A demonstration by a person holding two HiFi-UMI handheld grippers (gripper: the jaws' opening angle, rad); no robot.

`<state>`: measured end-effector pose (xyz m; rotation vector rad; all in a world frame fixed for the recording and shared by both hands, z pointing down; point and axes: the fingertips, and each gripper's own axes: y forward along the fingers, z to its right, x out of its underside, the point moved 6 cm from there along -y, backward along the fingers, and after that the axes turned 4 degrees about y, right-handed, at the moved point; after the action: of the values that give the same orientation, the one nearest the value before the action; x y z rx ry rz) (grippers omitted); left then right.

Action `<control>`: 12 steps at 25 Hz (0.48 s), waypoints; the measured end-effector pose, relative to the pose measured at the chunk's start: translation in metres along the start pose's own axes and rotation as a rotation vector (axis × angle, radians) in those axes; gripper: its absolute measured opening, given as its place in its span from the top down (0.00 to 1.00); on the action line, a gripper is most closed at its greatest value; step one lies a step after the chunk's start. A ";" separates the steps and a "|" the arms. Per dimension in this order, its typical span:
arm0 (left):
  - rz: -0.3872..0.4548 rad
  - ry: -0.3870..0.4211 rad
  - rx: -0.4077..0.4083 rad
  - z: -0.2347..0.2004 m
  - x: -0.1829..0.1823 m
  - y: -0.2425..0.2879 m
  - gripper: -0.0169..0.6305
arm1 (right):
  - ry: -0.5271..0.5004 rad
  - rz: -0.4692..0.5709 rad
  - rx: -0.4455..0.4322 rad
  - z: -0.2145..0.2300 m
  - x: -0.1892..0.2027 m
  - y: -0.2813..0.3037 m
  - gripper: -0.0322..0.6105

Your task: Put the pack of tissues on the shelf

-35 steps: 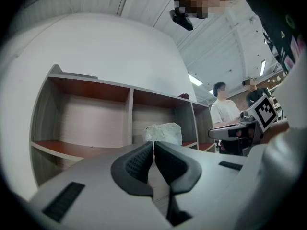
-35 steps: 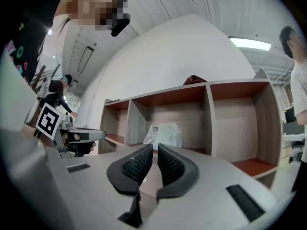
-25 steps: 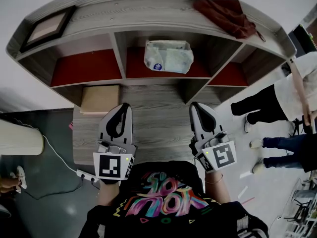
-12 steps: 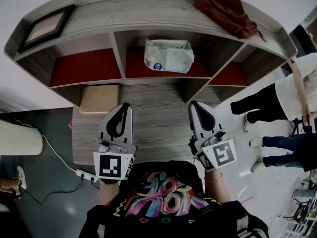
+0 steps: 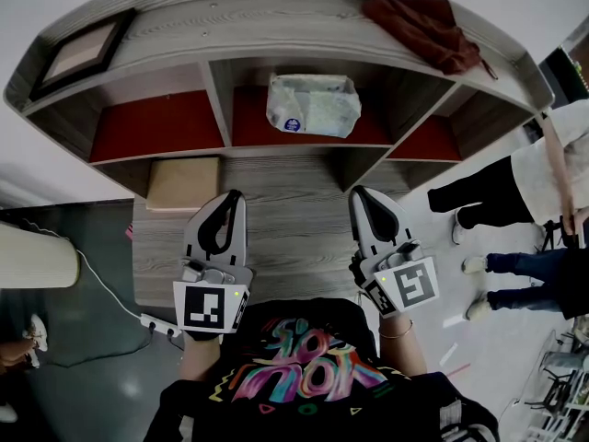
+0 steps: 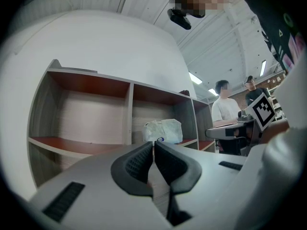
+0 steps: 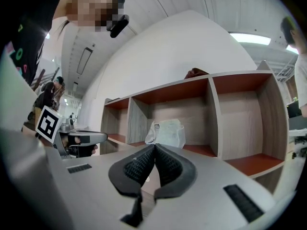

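Left tool (image 5: 230, 198) and right tool (image 5: 359, 194) are each pressed together, empty — the crinkled white plastic pack of tissues (image 5: 313, 105) sits well ahead, in the middle compartment of the grey wooden shelf (image 5: 276, 26).

The shelf (image 5: 276, 28) stands along the far edge of the desk (image 5: 294, 233) and has three compartments side by side. The pack of tissues (image 5: 313, 105) lies in the middle compartment, towards its front. On top of the shelf, a picture frame (image 5: 83, 52) lies at the left end and a cloth (image 5: 421, 28) at the right end. A flat box (image 5: 184, 182) lies on the desk just before the left compartment. The left claw (image 5: 230, 197) and right claw (image 5: 361, 194) hang side by side over the near part of the desk, well apart from the tissues.
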<state>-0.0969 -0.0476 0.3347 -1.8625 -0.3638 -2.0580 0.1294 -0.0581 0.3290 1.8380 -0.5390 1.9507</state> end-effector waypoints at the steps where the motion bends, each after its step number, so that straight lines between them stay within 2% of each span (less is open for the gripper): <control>1: 0.000 0.001 0.002 0.000 0.000 0.001 0.93 | 0.002 -0.001 -0.001 0.000 0.000 0.000 0.92; 12: 0.003 -0.018 -0.007 -0.001 0.000 0.004 0.93 | 0.005 0.000 0.002 0.003 0.002 0.003 0.92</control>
<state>-0.0959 -0.0516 0.3339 -1.8852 -0.3586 -2.0446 0.1297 -0.0623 0.3314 1.8336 -0.5359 1.9561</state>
